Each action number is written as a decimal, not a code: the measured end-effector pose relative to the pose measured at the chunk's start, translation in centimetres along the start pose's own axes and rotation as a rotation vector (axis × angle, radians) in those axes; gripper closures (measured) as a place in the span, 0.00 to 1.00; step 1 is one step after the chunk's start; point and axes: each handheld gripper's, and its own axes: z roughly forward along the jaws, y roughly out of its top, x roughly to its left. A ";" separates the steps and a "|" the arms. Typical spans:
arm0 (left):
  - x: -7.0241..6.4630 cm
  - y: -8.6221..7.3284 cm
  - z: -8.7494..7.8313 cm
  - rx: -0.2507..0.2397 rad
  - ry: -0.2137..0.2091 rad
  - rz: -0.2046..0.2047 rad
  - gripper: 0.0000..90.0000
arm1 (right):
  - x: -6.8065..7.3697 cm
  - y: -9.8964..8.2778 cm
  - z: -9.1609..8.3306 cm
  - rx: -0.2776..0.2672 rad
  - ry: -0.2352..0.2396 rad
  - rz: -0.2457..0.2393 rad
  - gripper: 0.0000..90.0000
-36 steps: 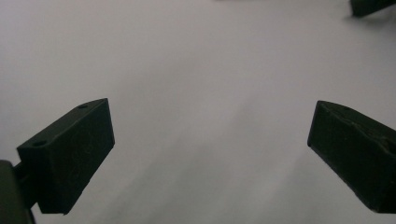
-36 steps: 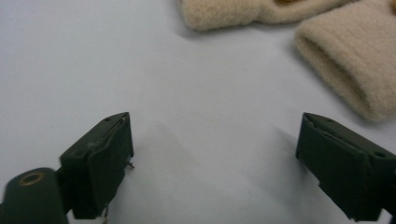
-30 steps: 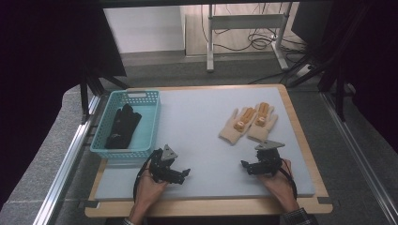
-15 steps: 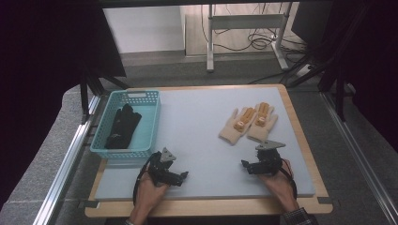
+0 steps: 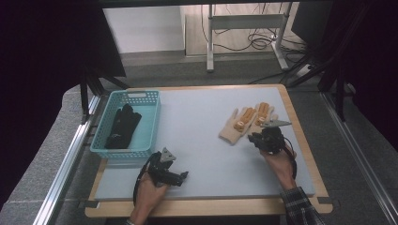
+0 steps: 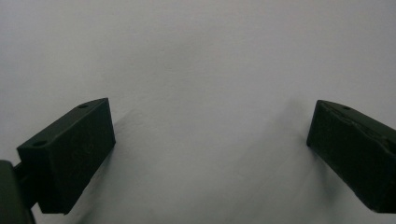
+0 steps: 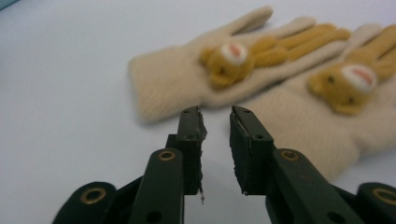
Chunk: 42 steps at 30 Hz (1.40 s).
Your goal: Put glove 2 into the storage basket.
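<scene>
Right now my right gripper (image 7: 215,116) has just been closing its jaws to a narrow gap with nothing between them; the cream gloves (image 7: 261,84) lie just ahead on the table (image 5: 197,126). My left gripper (image 5: 180,176) rests wide open, well apart.

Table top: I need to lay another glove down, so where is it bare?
The widest free patch lies mid-table, between the teal basket and the beige gloves. Also free: the near strip between the left gripper and right gripper. Crowded: around the gloves.
</scene>
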 end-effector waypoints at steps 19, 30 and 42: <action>0.0 0.0 0.0 -0.001 -0.002 0.001 0.01 | -0.2 1.5 6.9 0.094 -0.046 0.061 0.76; 0.0 0.0 0.0 0.000 -0.002 0.001 0.01 | 0.4 2.2 6.2 0.075 -0.001 0.052 0.95; 0.0 0.0 0.0 0.000 0.000 0.000 0.01 | 2.1 3.5 -0.8 0.077 0.028 -0.097 0.94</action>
